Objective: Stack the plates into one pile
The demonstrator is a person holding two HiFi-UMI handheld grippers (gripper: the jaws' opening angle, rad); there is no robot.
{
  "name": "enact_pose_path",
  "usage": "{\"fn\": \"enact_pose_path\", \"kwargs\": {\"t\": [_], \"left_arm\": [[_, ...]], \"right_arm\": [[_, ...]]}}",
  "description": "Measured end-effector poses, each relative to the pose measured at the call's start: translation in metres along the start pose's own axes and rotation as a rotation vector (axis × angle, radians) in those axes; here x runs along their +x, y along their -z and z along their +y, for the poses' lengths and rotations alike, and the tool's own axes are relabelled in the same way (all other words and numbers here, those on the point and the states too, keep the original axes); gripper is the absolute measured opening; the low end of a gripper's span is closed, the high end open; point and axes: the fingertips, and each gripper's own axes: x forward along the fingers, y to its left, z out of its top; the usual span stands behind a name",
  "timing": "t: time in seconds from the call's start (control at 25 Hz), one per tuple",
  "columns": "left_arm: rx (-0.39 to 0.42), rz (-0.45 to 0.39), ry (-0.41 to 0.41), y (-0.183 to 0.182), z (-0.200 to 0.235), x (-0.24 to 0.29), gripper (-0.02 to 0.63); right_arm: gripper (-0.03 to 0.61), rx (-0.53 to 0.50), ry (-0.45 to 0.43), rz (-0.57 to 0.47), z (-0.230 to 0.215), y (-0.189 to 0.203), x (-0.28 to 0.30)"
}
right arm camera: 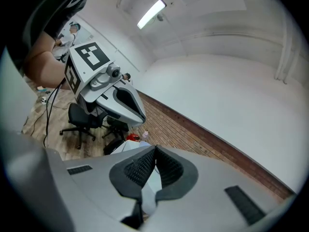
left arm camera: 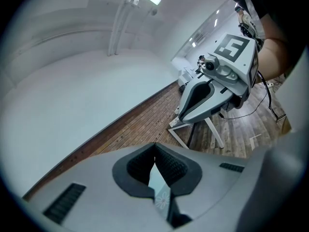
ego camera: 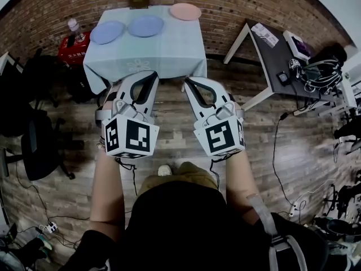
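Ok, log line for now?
left gripper shut, empty | right gripper shut, empty | two round blue plates, round pink plate unstacked on blue-clothed table

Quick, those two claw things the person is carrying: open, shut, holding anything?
Left gripper: closed, holding nothing.
Right gripper: closed, holding nothing.

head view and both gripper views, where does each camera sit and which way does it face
Head view: on the person's head, looking steeply down at the left gripper, right gripper and table beyond; forearms and torso show.
Left gripper view: on that gripper, looking along its shut jaws at the white wall; the right forearm shows.
Right gripper view: likewise, shut jaws toward the wall; the left forearm shows.
Shared: each gripper view catches the other gripper.
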Motion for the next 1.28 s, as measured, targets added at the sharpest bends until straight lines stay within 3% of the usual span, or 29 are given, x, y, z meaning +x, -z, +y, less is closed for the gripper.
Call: {"fn": "enact_pose_path", "kwargs": {"t": [0.32,0.6,1.08,1.28], "left_arm": [[-0.006,-0.023,-0.025,-0.006,0.018,0.014,0.025],[0.009,-0.027,-0.022,0.009,0.033,0.048,0.025],[0.047,-0.035,-0.013,0.037,0.062,0.160,0.025],[0.043,-0.015,-0.022,0.047,0.090,0.237,0.024]], "right_arm": [[0.034,0.004,0.081,-0.027,-0.025,0.001,0.008],[0.034,-0.015,0.092,-0.008,-0.044,0.023,0.037],[0.034,-0.040,0.124,-0.034,-0.112,0.084,0.116],[0.034,-0.055,0.115,-0.052,-0.170,0.112,0.170]]}}
